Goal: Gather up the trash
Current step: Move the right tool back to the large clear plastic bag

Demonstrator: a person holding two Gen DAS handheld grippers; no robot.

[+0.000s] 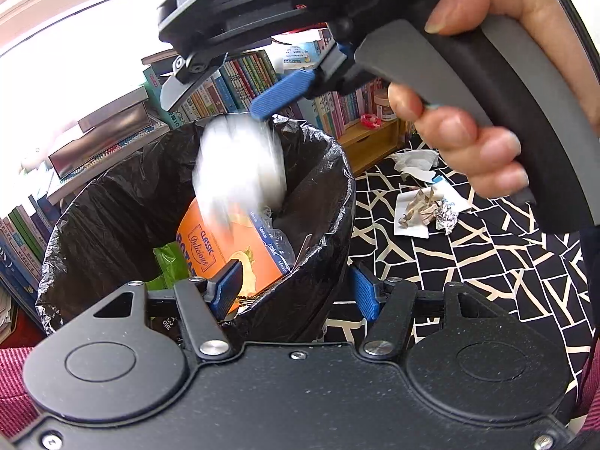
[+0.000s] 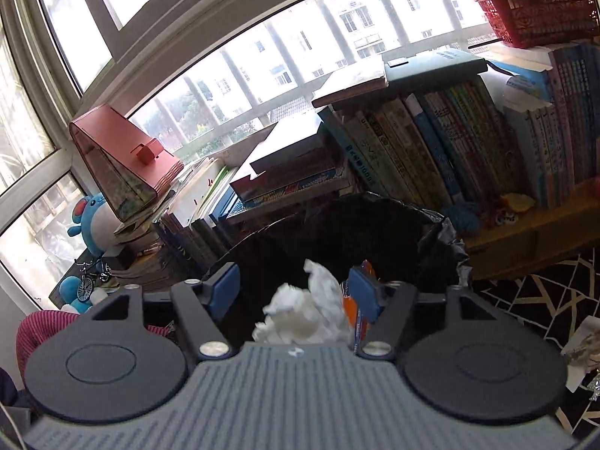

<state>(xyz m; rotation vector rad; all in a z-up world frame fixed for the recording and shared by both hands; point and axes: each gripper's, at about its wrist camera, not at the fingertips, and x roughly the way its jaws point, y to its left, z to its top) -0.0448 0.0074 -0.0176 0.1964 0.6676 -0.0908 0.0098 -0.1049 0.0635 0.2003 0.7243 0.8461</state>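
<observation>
We hold the bin steady with our left gripper, its fingers closed across the bag-lined rim. Our right gripper hangs above the mouth with its fingers spread wide and empty; the white crumpled tissue is already loose, falling inside the liner over the orange box. What remains lies on the patterned floor just right of the bin: a tissue wad and a paper with foil scraps, nearer our right hand.
</observation>
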